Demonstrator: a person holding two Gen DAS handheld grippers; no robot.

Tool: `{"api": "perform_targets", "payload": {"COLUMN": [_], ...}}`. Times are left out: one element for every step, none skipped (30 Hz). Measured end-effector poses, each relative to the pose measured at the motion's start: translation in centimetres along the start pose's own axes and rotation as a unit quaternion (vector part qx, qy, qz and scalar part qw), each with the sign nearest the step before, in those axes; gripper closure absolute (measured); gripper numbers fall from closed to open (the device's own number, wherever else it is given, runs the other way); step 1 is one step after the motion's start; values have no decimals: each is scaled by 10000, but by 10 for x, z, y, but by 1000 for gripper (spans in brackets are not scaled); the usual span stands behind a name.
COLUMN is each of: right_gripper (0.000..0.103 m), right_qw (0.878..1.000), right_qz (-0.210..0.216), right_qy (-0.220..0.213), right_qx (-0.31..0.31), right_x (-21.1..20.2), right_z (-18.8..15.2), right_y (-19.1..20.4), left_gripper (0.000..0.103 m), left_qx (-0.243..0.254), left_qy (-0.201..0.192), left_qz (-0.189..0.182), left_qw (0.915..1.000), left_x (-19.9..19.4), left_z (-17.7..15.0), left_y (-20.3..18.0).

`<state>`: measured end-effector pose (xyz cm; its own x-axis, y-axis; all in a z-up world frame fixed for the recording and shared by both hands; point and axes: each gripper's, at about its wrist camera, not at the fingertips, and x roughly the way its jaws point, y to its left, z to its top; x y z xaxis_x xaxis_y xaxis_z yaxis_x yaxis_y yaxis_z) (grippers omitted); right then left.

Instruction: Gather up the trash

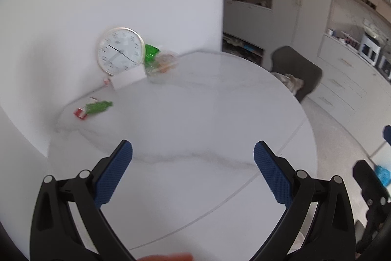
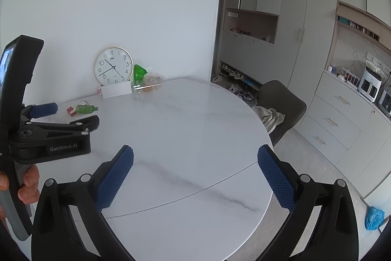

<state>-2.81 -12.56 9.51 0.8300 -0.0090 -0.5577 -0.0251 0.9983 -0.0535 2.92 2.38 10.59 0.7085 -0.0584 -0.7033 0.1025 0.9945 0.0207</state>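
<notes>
Flanking green wrapper (image 2: 86, 109) — clock (image 2: 113, 66), chair (image 2: 281, 104), table (image 2: 195, 138)

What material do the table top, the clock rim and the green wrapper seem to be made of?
Table top: likely polished marble or marble-look stone, white with grey veins and a soft sheen.
Clock rim: probably metal with a gold finish; it is thin and shiny.
Green wrapper: thin glossy plastic film, crinkled.

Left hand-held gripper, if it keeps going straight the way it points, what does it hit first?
Probably the bare marble table: the open left hand-held gripper points across it with nothing between the fingers. Farther along stands the clear container beside the clock, though depth is hard to judge.
</notes>
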Motion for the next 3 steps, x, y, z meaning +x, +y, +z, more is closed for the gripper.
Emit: {"api": "perform_targets", "payload": {"right_gripper": [2,2,2], "right_qw": [10000,10000,10000], "right_qz": [1,4,14], "right_qy": [7,16,22], "right_qx": [-2,-1,-6], "right_x": [1,1,2], "right_z": [0,-1,-1], "right_y": [1,1,2], "left_gripper": [8,8,8], "left_qx": [5,11,18], "left_qy": [7,4,3], "left_qz": [-29,-15,8], "left_qw": [10000,10000,10000], "left_x": [1,1,1], "left_z": [0,0,-1], "left_y": [0,0,-1]}}
